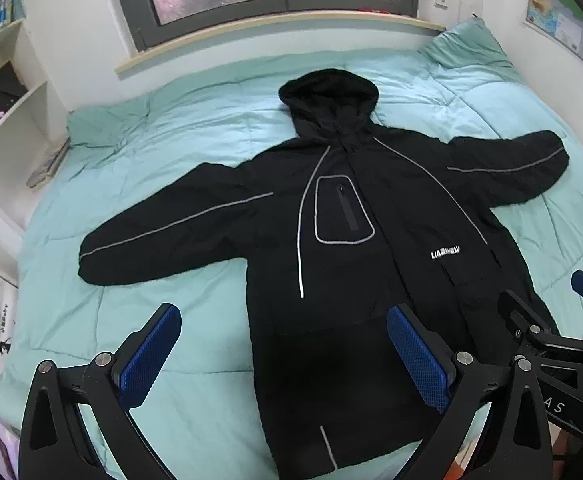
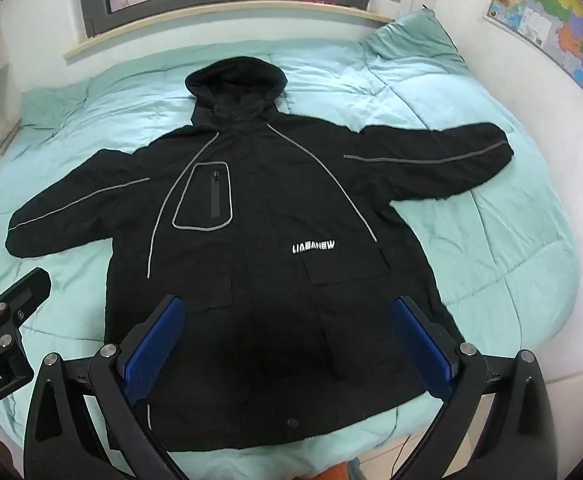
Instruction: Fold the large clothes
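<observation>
A large black hooded jacket [image 1: 343, 248] with grey piping and a white chest logo lies spread flat, front up, on a turquoise duvet [image 1: 163, 148]. Both sleeves stretch out sideways and the hood points toward the window. It also shows in the right wrist view [image 2: 275, 216]. My left gripper [image 1: 283, 344] is open and empty, held above the jacket's lower left hem. My right gripper [image 2: 287, 336] is open and empty above the jacket's lower middle. Each gripper shows at the edge of the other's view, the right one [image 1: 547, 336] and the left one [image 2: 7, 312].
The bed [image 2: 511, 240] fills the room up to a window sill [image 1: 275, 36] at the far side. White shelves [image 1: 7, 120] stand on the left. A wall map [image 2: 563, 20] hangs on the right. A pillow [image 2: 415, 36] lies at the far right corner.
</observation>
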A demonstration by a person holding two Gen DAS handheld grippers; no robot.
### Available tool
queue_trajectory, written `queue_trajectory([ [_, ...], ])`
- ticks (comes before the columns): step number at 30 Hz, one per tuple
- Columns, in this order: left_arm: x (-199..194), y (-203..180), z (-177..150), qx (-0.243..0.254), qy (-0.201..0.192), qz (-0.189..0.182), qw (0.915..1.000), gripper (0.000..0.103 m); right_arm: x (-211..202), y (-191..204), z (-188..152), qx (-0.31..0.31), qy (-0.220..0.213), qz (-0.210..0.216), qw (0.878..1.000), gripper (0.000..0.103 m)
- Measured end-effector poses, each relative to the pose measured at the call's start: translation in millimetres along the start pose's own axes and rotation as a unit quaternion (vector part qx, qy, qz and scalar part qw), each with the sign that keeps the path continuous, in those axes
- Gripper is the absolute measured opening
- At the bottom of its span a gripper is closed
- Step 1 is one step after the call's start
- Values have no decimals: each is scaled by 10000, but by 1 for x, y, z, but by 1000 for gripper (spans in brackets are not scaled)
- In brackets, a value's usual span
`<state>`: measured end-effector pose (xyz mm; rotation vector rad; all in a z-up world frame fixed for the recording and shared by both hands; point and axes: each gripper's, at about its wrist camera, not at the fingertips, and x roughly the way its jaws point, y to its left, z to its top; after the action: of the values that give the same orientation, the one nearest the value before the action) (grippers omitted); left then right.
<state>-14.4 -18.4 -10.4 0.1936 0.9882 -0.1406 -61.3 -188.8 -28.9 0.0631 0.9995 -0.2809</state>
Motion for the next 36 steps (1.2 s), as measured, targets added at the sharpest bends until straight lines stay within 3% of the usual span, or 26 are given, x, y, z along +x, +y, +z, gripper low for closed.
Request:
queue_trajectory([
  [9,-1,-37,11,-332,29,-1,9994,102,7,-39,16,-226,-64,61,9997,103],
  [18,-3,-111,17,-283,122,-131,9994,102,25,-115,25,-3,88,103,9999,103],
  [24,-12,-146,23,-515,7,-288,9983,102,37,-165,32,171,134,57,9997,103],
  [36,-11,-184,29,-756,73,-23,9971,102,63,-231,70,419,-48,194,9989,103],
])
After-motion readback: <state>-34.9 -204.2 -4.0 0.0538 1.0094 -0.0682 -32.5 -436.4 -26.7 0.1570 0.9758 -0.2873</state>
